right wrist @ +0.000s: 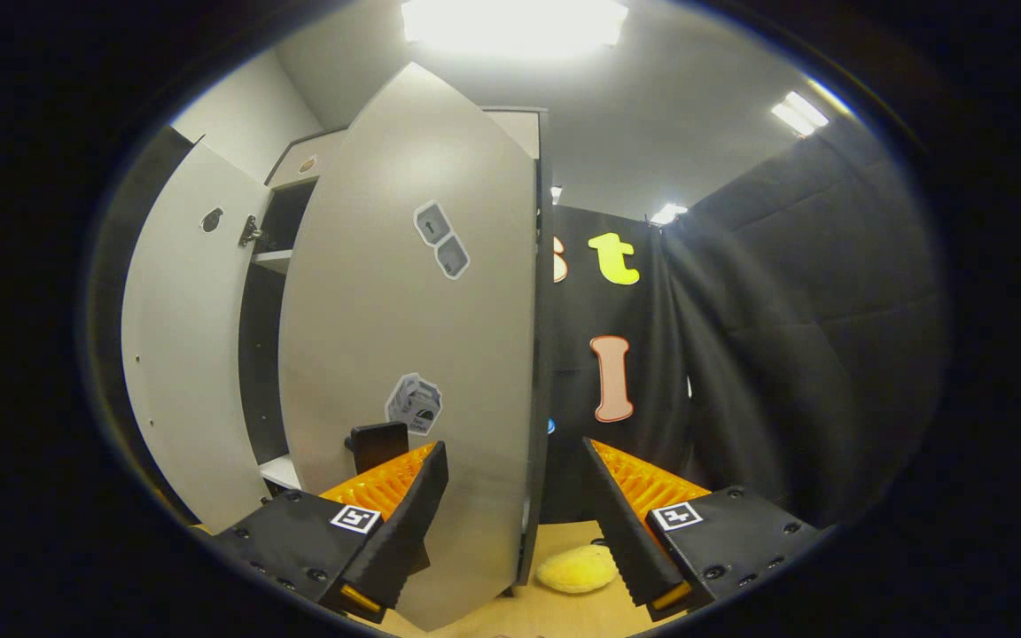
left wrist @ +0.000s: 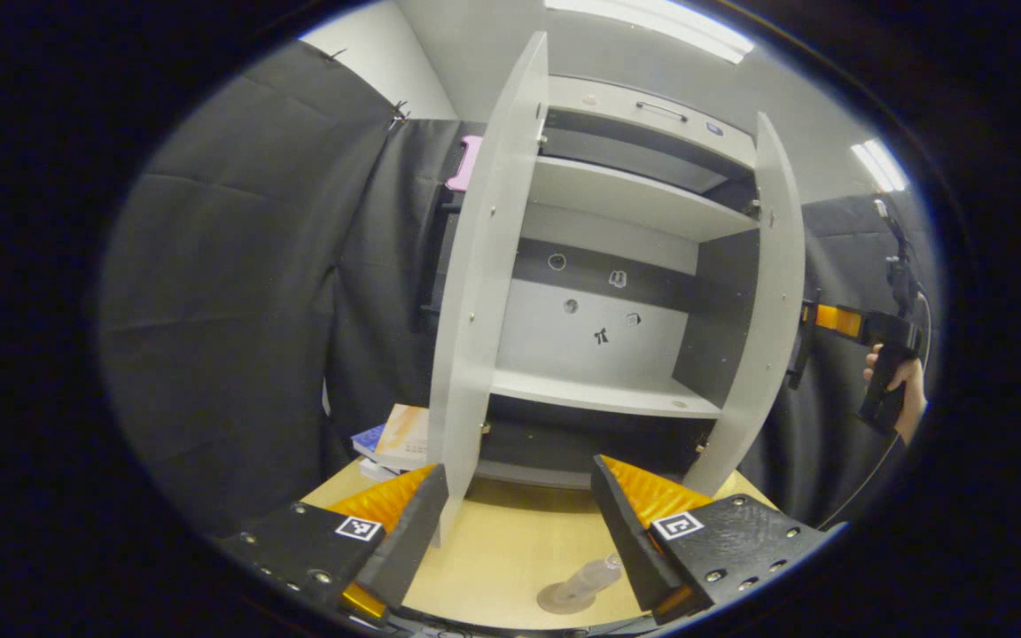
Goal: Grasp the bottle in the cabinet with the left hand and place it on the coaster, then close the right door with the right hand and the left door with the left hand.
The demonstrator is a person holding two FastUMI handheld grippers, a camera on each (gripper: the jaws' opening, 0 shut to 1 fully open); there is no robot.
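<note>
Pale wood counter (left wrist: 510, 549): clear bottle (left wrist: 588, 580) on round coaster (left wrist: 564, 598), between the left gripper (left wrist: 519, 523) fingers, which stand apart and empty. Grey cabinet (left wrist: 617, 266), both doors open. Books (left wrist: 395, 439) beside left door (left wrist: 475, 292). Right gripper (right wrist: 515, 505) fingers apart, straddling right door (right wrist: 413, 354) edge. Yellow sponge (right wrist: 574, 568) on counter.

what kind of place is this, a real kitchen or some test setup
Probably a staged recording booth, not a kitchen: black cloth walls surround a small grey cabinet standing on a wooden table, under ceiling strip lights.
</note>
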